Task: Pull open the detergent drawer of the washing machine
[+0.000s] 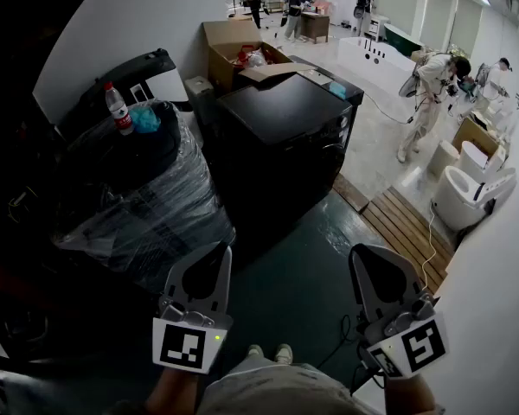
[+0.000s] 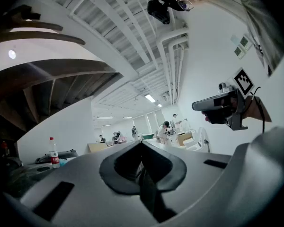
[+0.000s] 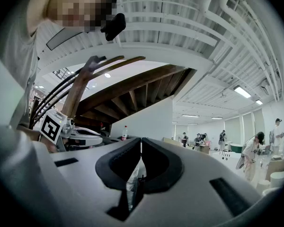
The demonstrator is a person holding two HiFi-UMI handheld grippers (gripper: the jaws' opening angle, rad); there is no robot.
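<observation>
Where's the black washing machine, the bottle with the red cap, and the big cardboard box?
washing machine (image 1: 281,111), head view, on its flat black top.
bottle (image 1: 118,112), head view, on its label.
cardboard box (image 1: 225,37), head view, on its brown wall.

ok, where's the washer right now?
Head view, centre: the black washer stands on the floor just right of the plastic-wrapped unit, with the open cardboard box behind it.

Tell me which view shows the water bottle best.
The head view: the bottle stands upright on a plastic-wrapped bundle, red cap and label plain. The left gripper view shows the bottle small at far left; the right gripper view shows the bottle tiny, far beyond the jaws.
</observation>
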